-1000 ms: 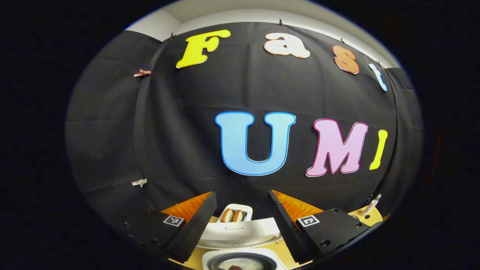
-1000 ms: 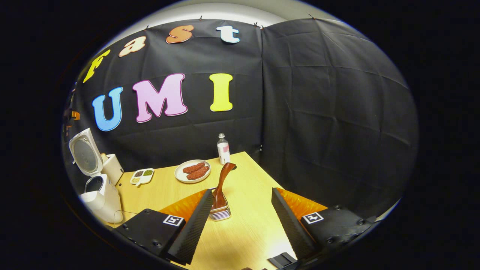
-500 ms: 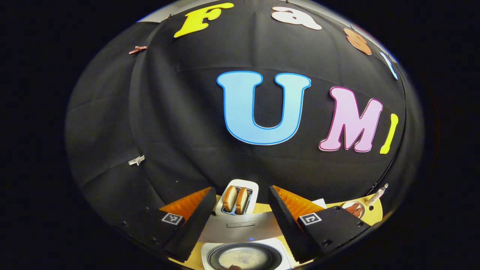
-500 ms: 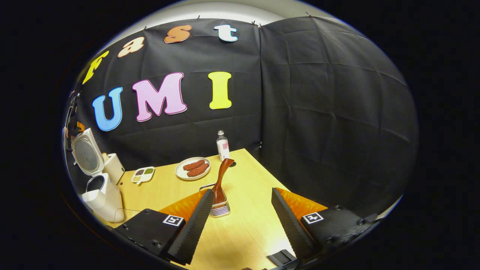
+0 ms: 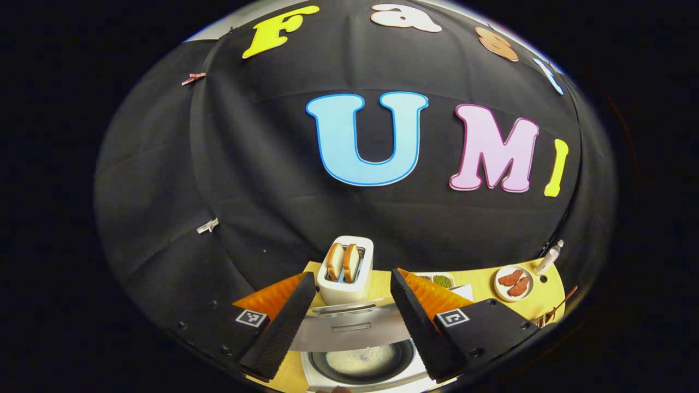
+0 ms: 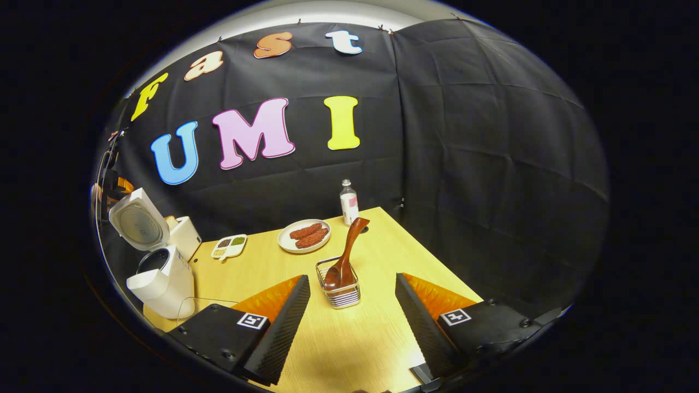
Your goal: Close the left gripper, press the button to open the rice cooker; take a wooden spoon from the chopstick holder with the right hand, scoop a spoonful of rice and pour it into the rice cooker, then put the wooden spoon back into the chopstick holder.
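We see left tool (image 5: 349,322) spread above open rice cooker (image 5: 363,357), toaster (image 5: 347,270) beyond. Right tool (image 6: 352,322) spread over worktop (image 6: 349,349); wooden spoon (image 6: 345,254) leans in chopstick holder (image 6: 341,292) just ahead.

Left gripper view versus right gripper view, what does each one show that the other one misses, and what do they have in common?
Left gripper view alone: rice lying inside the pot of the rice cooker, and two bread slices seen from above in the toaster.

Right gripper view alone: the wooden spoon standing in the wire chopstick holder, and the cooker's raised lid.

Both: the open rice cooker, the plate of sausages, the bottle, the divided dish and the wooden table. Each gripper's jaws stand open, holding nothing.
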`<state>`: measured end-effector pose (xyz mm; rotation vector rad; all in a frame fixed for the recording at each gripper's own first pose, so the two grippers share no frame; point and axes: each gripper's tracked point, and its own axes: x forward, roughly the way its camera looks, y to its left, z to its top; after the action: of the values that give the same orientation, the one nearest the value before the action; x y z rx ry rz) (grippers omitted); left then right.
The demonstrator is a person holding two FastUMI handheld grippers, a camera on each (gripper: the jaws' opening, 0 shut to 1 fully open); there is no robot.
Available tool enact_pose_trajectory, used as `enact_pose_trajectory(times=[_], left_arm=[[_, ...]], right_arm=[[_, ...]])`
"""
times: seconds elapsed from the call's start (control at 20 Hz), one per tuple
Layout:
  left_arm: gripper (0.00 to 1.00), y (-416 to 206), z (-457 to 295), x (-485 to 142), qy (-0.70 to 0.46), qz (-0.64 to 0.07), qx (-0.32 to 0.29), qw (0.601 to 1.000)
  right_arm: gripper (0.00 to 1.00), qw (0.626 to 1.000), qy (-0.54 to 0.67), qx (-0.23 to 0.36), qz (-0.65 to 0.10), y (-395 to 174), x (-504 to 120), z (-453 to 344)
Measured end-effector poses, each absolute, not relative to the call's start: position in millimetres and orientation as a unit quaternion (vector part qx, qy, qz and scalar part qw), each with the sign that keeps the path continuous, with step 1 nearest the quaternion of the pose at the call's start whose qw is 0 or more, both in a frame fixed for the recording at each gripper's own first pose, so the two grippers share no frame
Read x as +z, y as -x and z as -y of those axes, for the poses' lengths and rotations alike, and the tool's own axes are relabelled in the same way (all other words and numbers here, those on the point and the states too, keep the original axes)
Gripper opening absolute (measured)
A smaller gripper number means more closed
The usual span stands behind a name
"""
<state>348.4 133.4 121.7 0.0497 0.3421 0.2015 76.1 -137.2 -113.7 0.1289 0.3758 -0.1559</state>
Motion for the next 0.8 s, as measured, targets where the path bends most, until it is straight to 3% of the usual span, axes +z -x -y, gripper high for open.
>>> enact_pose_trajectory(times=[0.35,0.8], left_arm=[[0.96,-297,-108,18,0.026,-0.225,0.086,0.97],[0.96,-272,-100,-66,0.016,-0.234,0.092,0.968]], right_arm=[[0.99,0.976,-0.061,-0.046,-0.205,-78,-127,119],[0.99,0.975,-0.041,-0.015,-0.219,-77,-138,102]])
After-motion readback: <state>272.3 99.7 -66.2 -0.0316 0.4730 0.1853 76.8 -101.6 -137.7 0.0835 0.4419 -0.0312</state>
